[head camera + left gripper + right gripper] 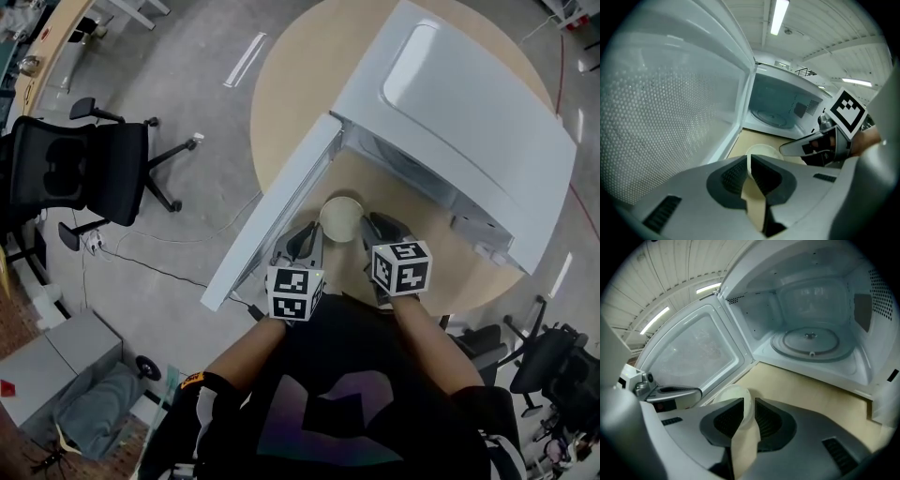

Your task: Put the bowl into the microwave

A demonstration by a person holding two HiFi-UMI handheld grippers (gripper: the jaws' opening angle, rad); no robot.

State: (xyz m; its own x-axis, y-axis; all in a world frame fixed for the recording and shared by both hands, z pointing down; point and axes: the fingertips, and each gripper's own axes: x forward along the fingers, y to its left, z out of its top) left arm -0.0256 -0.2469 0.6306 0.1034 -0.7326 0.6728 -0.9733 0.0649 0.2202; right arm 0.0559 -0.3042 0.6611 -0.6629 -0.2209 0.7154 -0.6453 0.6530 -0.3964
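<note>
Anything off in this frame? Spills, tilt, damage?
Nothing stands out. The bowl looks level and empty, with the left gripper and right gripper each clamped on its rim. The microwave door is wide open, turntable seated.

Bowl at the mouth of an open microwave, on a round table.

The microwave [469, 112] stands on the table [291, 84], with its door [272, 216] swung out to the left. The turntable [811, 341] lies on the cavity floor. The bowl [342, 217] sits just before the opening, over the table's near side, between the two grippers. The left gripper [305, 246] has the bowl's left rim between its jaws, and the right gripper [382, 230] has the right rim. An office chair [80, 169] stands on the floor, well off to the table's left.
</note>
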